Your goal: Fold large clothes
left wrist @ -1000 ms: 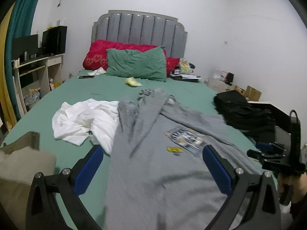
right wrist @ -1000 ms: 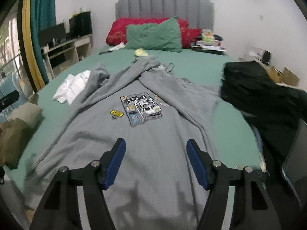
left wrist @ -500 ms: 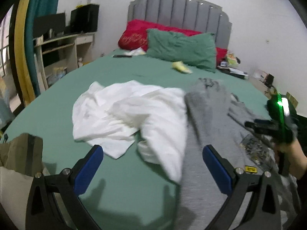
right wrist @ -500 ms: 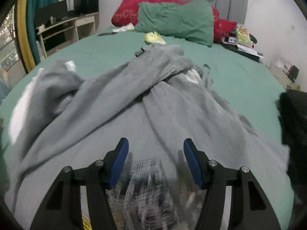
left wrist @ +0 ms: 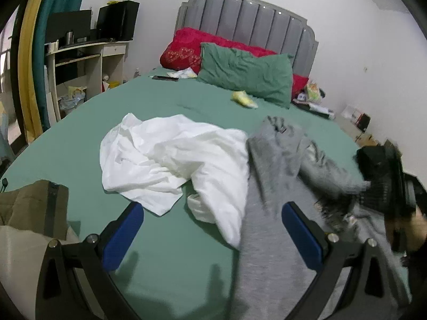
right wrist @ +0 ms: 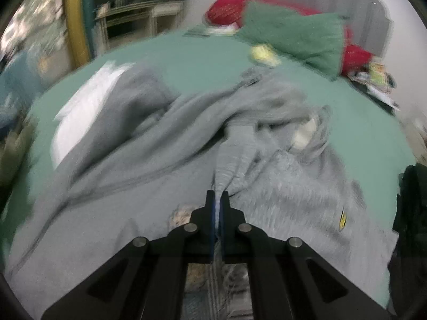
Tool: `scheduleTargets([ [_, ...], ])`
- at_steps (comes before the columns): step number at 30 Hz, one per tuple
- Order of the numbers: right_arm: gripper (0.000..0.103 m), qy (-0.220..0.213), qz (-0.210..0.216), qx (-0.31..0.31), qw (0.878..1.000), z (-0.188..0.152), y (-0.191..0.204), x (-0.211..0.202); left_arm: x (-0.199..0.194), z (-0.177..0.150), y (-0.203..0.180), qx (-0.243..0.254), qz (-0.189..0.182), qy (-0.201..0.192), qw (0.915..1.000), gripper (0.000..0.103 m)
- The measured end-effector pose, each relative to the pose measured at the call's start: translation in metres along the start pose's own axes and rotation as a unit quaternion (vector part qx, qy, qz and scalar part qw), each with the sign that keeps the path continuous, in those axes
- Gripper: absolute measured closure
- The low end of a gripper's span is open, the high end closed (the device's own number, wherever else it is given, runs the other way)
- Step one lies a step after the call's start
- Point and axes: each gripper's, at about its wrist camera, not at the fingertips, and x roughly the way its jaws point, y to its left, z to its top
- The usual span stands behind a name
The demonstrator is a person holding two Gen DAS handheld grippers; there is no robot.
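A: Listing the left wrist view first. Left gripper [left wrist: 212, 229]: jaws wide, nothing between them, above the green bed [left wrist: 80, 138]. White garment [left wrist: 170, 160]: crumpled at mid-bed. Grey sweatshirt [left wrist: 275, 165]: just beside it, overlapping its right edge. Green pillow [left wrist: 245, 74] against the headboard.

B: And the right wrist view?

A: Blurred. Right gripper [right wrist: 217, 200]: jaws clamped on a raised fold of the sweatshirt [right wrist: 232, 157]. The rest of it is spread across the bed [right wrist: 192, 58]. Black clothes [right wrist: 411, 200] at the right edge.
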Motion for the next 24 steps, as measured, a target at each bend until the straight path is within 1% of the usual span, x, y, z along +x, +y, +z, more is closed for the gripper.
scheduleTargets([
  [2, 0.1, 0.065, 0.016, -0.021, 0.998, -0.029, 0.019, 0.009, -0.009, 0.002, 0.0, -0.004, -0.009, 0.002, 1.0, 0.0],
  [3, 0.098, 0.106, 0.02, -0.035, 0.994, -0.046, 0.027, 0.018, -0.011, 0.002, 0.0, -0.004, -0.01, 0.005, 0.9999, 0.0],
  [4, 0.092, 0.109, 0.017, -0.038, 0.993, -0.054, 0.03, 0.017, -0.013, 0.002, 0.0, -0.005, -0.013, 0.012, 0.9998, 0.0],
  [5, 0.089, 0.101, 0.013, -0.036, 0.994, -0.057, 0.031, 0.015, -0.013, 0.002, -0.001, -0.004, -0.016, 0.019, 0.9997, 0.0],
  [6, 0.069, 0.099, 0.015, -0.018, 0.995, -0.053, 0.028, 0.012, -0.012, 0.001, -0.001, -0.002, -0.018, 0.027, 0.9995, 0.0],
  [7, 0.038, 0.091, 0.012, -0.004, 0.996, -0.048, 0.027, 0.01, -0.011, 0.0, 0.0, -0.001, -0.019, 0.035, 0.9992, 0.0],
  [8, 0.028, 0.071, -0.002, 0.007, 0.997, -0.042, 0.026, 0.005, -0.011, -0.001, 0.001, 0.0, -0.019, 0.04, 0.999, 0.0],
  [9, 0.024, 0.036, -0.022, 0.014, 0.999, -0.028, 0.024, 0.0, -0.009, -0.001, 0.003, -0.002, -0.018, 0.043, 0.9989, 0.0],
  [11, 0.024, 0.006, -0.038, 0.02, 0.999, -0.007, 0.023, 0.002, -0.005, -0.001, 0.007, -0.008, -0.015, 0.05, 0.9986, 0.0],
  [12, 0.025, -0.009, -0.042, 0.027, 0.999, 0.008, 0.023, 0.01, -0.003, -0.001, 0.01, -0.012, -0.016, 0.054, 0.9983, 0.0],
  [13, 0.028, -0.012, -0.044, 0.031, 0.998, 0.018, 0.022, 0.019, -0.001, -0.002, 0.011, -0.013, -0.017, 0.057, 0.9982, 0.0],
  [14, 0.036, -0.008, -0.042, 0.034, 0.999, 0.028, 0.021, 0.034, 0.001, -0.001, 0.012, -0.015, -0.016, 0.062, 0.9978, 0.0],
  [15, 0.078, -0.001, -0.04, 0.033, 0.999, 0.036, 0.021, 0.047, 0.002, -0.002, 0.014, -0.015, -0.015, 0.064, 0.9977, 0.0],
  [16, 0.1, 0.014, -0.028, 0.041, 0.999, 0.039, 0.026, 0.062, 0.004, -0.002, 0.015, -0.014, -0.016, 0.066, 0.9976, 0.0],
  [17, 0.103, 0.018, -0.008, 0.05, 0.999, 0.043, 0.027, 0.073, 0.006, -0.002, 0.017, -0.013, -0.014, 0.069, 0.9974, 0.0],
  [18, 0.103, 0.014, 0.021, 0.054, 0.998, 0.043, 0.035, 0.08, 0.009, -0.001, 0.019, -0.014, -0.009, 0.074, 0.9971, 0.0],
  [20, 0.103, 0.009, 0.061, 0.019, 0.998, 0.046, 0.066, 0.081, 0.012, 0.002, 0.026, -0.025, -0.008, 0.079, 0.9965, 0.0],
  [21, 0.103, 0.009, 0.086, -0.017, 0.996, 0.049, 0.089, 0.079, 0.013, 0.004, 0.032, -0.036, -0.009, 0.077, 0.9963, 0.0],
  [23, 0.103, 0.012, 0.111, -0.046, 0.993, 0.055, 0.113, 0.073, 0.012, 0.008, 0.04, -0.05, 0.003, 0.069, 0.9964, 0.0],
  [24, 0.101, 0.0, 0.109, -0.06, 0.992, 0.06, 0.117, 0.065, 0.012, 0.01, 0.043, -0.051, 0.009, 0.065, 0.9966, 0.0],
])
